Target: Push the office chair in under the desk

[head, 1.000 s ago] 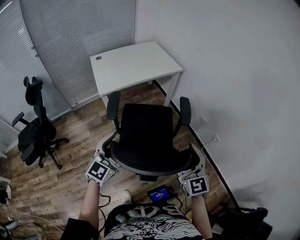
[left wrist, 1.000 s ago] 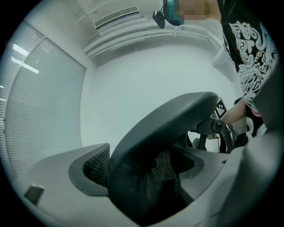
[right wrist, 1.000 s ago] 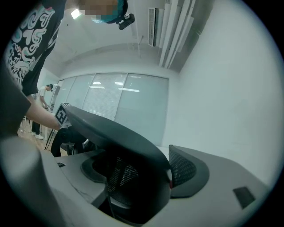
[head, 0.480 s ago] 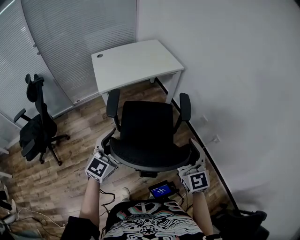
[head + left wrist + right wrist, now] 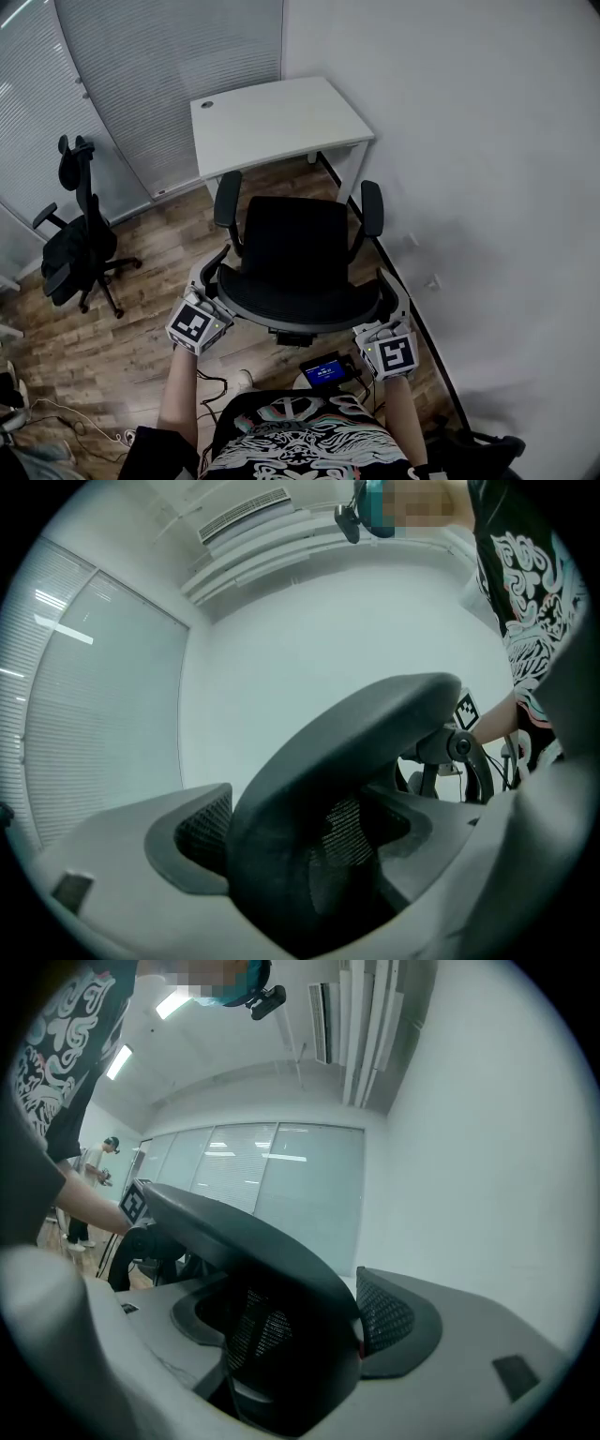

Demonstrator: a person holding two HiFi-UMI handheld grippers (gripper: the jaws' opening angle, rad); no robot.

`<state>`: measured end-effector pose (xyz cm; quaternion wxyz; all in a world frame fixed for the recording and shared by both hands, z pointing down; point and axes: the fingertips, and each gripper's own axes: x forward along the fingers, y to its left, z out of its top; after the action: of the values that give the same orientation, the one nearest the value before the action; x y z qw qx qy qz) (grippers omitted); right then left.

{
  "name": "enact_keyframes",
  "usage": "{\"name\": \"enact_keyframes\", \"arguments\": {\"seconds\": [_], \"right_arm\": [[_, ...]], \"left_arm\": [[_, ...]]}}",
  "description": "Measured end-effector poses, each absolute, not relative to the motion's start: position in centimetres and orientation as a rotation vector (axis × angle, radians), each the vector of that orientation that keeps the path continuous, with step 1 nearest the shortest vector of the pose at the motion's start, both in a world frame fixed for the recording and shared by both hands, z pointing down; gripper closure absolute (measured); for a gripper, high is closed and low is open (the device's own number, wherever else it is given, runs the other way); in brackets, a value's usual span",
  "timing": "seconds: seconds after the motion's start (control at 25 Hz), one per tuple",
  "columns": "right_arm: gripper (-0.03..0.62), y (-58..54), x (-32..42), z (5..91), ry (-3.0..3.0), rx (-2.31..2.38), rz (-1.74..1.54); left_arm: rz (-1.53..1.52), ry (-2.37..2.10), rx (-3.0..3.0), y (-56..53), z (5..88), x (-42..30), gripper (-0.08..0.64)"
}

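The left tool (image 5: pixel 212 292) and right tool (image 5: pixel 382 319) each pinched the chair (image 5: pixel 295 253) by its back rim. Ahead of them its armrests (image 5: pixel 226 197) stood just short of the surface (image 5: pixel 277 117) edge, with the wall (image 5: pixel 469 187) close on the right.

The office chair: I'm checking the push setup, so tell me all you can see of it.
The office chair is black, with a mesh back and two padded armrests. It stands upright facing the white desk, not yet under it. The left tool and right tool grip its backrest's top corners.
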<state>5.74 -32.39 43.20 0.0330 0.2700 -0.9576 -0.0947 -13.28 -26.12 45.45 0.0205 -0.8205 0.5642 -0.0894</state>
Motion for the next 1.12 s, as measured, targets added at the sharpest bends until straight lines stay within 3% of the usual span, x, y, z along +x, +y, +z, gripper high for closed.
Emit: {"name": "enact_keyframes", "arguments": {"seconds": [1.12], "right_arm": [[0.241,-37.0,8.2,43.7,-3.010,0.671,-0.276]], "left_arm": [[-0.269,1.888,-2.466,-28.7,45.9,-10.1,0.147]]}}
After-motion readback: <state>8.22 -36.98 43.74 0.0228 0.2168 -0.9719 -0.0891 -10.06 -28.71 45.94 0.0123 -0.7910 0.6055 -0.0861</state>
